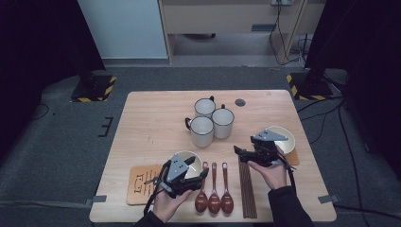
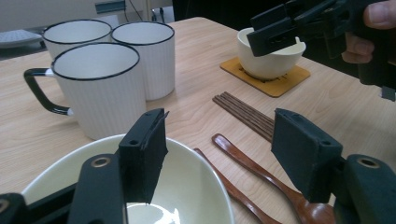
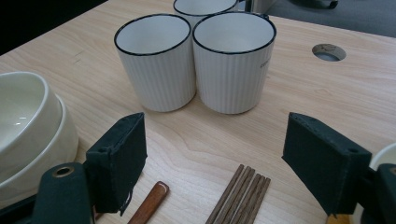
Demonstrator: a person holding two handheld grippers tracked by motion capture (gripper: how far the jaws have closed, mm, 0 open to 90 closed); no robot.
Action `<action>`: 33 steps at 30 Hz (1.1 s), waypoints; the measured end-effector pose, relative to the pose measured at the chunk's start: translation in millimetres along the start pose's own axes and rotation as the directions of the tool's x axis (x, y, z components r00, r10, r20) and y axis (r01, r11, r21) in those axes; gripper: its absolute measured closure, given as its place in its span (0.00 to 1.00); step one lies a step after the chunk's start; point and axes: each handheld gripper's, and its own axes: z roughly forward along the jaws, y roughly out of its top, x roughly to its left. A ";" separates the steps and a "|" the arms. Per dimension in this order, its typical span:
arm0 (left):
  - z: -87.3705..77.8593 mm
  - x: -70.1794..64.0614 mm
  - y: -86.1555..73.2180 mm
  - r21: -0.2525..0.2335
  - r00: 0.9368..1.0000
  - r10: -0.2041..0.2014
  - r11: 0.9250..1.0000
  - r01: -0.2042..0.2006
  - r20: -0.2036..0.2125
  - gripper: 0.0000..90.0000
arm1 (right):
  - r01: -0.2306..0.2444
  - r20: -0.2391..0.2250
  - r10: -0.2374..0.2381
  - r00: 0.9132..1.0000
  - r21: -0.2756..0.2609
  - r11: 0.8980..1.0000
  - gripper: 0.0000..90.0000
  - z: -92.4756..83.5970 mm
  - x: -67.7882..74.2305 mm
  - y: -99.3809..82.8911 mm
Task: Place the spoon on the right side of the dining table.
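Bowls dominate the high view: a cream bowl (image 1: pixel 185 161) sits low centre on the tabletop (image 1: pixel 156 113), under the left tongs (image 1: pixel 188 176); the right tongs (image 1: pixel 242 154), right of centre, hang spread and empty.

Left gripper view: one jaw stands inside the bowl's rim (image 2: pixel 205 163), the other outside over the spoons (image 2: pixel 261 175), not yet pinching. The bowl looks empty.

Right gripper view: chopsticks (image 3: pixel 240 196) lie bottom centre, pointing toward three empty mugs (image 3: pixel 156 60).

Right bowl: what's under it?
The right bowl sits on a brown coaster, which lies on the table. The coaster's middle is covered by the bowl.
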 end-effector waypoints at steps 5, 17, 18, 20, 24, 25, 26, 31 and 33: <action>2.3 -4.6 -1.1 0.004 1.000 0.009 1.000 -0.009 0.022 0.41 | 0.001 -0.006 -0.001 1.000 0.001 1.000 0.23 0.0 1.5 -1.9; 6.9 -16.2 -4.4 0.011 0.997 0.034 0.999 -0.035 0.070 0.43 | 0.004 -0.010 -0.004 1.000 -0.001 1.000 0.24 -2.7 1.2 -4.9; 7.3 -17.5 -4.7 0.013 0.997 0.038 0.999 -0.039 0.074 0.43 | 0.002 -0.008 -0.002 1.000 -0.002 1.000 0.24 -2.9 1.2 -5.2; 8.0 -19.9 -5.5 0.017 0.996 0.043 0.999 -0.045 0.079 0.43 | 0.003 -0.010 -0.003 1.000 0.001 1.000 0.24 -4.0 0.7 -6.1; 9.5 -23.6 -7.1 0.025 0.995 0.049 0.998 -0.051 0.090 0.44 | -0.001 -0.015 0.001 1.000 -0.005 1.000 0.24 -7.6 0.5 -7.5; 9.9 -24.6 -7.6 0.027 0.994 0.050 0.998 -0.052 0.094 0.44 | 0.001 -0.016 -0.001 1.000 -0.008 1.000 0.24 -8.5 0.4 -7.8; 10.5 -25.6 -8.1 0.029 0.994 0.052 0.998 -0.055 0.096 0.44 | -0.001 -0.016 0.001 1.000 -0.009 1.000 0.24 -9.2 0.6 -8.0; 13.0 -31.1 -11.1 0.044 0.992 0.059 0.997 -0.064 0.113 0.44 | 0.003 -0.024 -0.003 1.000 -0.007 1.000 0.23 -9.0 2.6 -9.8; 13.9 -33.1 -12.4 0.051 0.991 0.063 0.996 -0.069 0.118 0.44 | 0.007 -0.029 -0.007 1.000 -0.003 1.000 0.23 -8.2 3.9 -10.5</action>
